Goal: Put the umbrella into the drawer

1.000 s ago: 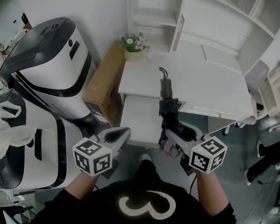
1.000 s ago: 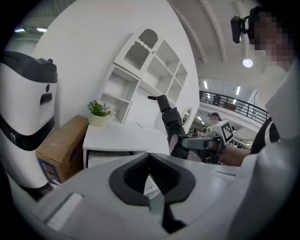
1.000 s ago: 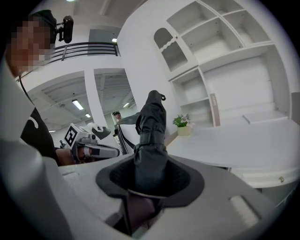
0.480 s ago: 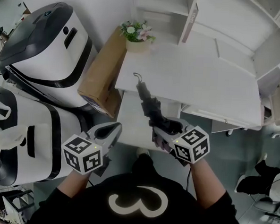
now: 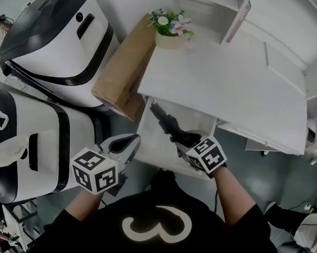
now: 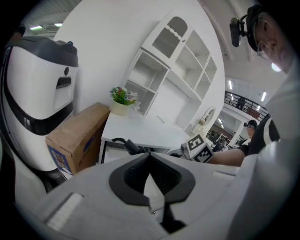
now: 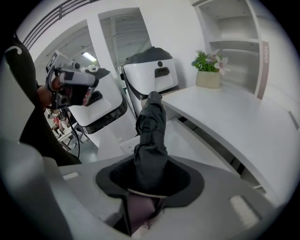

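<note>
Your right gripper is clamped on the folded black umbrella, tip aimed under the white desk towards the drawer (seems pulled out; poorly seen). Your left gripper is closed and empty.

Risk: the tip catches the desk edge and levers the umbrella loose.

The cardboard box crowds the left; free room lies toward you.

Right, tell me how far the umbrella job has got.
Done: the folded umbrella is picked up, and the drawer under the desk looks pulled out. In hand: the right gripper grips the umbrella, which points over the drawer. Left: lower it in and let go. The left gripper is shut and empty.
</note>
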`<state>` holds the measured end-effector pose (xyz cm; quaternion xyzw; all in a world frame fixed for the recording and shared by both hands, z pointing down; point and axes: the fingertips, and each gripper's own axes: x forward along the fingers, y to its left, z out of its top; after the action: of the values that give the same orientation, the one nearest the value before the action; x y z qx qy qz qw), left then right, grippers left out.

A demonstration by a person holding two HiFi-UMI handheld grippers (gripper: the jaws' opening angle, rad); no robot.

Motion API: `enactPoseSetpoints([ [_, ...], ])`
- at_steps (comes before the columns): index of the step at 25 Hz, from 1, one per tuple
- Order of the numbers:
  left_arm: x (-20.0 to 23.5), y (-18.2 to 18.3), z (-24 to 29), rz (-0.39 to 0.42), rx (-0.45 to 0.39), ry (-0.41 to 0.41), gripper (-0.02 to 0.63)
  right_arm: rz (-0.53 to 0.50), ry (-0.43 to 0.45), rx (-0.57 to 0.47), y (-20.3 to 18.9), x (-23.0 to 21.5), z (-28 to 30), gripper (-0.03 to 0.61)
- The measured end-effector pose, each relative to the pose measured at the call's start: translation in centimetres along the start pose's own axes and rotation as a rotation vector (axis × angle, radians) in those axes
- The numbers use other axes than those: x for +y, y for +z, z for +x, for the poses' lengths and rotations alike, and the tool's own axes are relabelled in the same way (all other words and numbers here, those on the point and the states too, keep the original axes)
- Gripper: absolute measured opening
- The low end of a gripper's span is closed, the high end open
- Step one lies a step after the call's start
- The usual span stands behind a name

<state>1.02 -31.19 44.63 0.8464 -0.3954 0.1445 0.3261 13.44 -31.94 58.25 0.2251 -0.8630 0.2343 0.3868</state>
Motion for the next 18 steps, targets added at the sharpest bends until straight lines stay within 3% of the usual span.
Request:
enactPoseSetpoints([
  [12,5.3,0.0,0.4,-0.063,0.016,0.074,0.005,-0.147,0.014,0.315,-4.8,-3.4,9.2,0.167],
  [18,6.8,-0.5,0.9,-0.094,0.027,0.094,0.005,-0.169,0.009,0.363,-5.9,-4.3,12.3,0.169],
])
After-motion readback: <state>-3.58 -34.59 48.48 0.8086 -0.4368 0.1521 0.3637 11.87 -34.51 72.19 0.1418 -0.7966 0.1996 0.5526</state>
